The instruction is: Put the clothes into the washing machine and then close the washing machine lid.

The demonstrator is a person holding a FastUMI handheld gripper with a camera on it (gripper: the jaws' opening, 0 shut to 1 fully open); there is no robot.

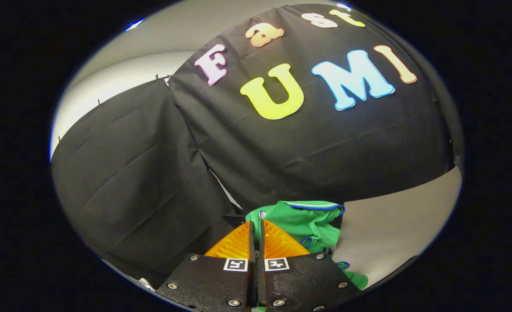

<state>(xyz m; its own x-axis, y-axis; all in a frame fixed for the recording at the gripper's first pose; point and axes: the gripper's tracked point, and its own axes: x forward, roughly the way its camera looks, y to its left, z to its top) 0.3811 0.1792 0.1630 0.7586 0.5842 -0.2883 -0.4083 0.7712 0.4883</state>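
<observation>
- Gripper [256, 225] pointed up and forward at the booth's black cloth wall [308, 151], with its two fingers [234, 245] drawn almost together and only a thin slit left between them.
- Green fabric showed in that slit and spread out just beyond the tips, so the fingers were clenched on the green garment [303, 223] and carried it in the air.
- The garment bunched up ahead of the fingers and to their right; a folded edge with blue and white trim ran along its top, and a small round snap or button sat near its left end.
- A thin blue loop or cord hung from the cloth just right of the right finger.
- More of the same green fabric trailed down beside the gripper's right body plate, with another bit of blue trim there.
- Behind the garment the black cloth hung in two creased panels that met at a seam, clipped along the top to a pale wall [121, 78].
- To the right of the garment lay a plain grey surface [394, 225], reaching from the lower edge of the cloth; whether it was floor or worktop I could not tell.
</observation>
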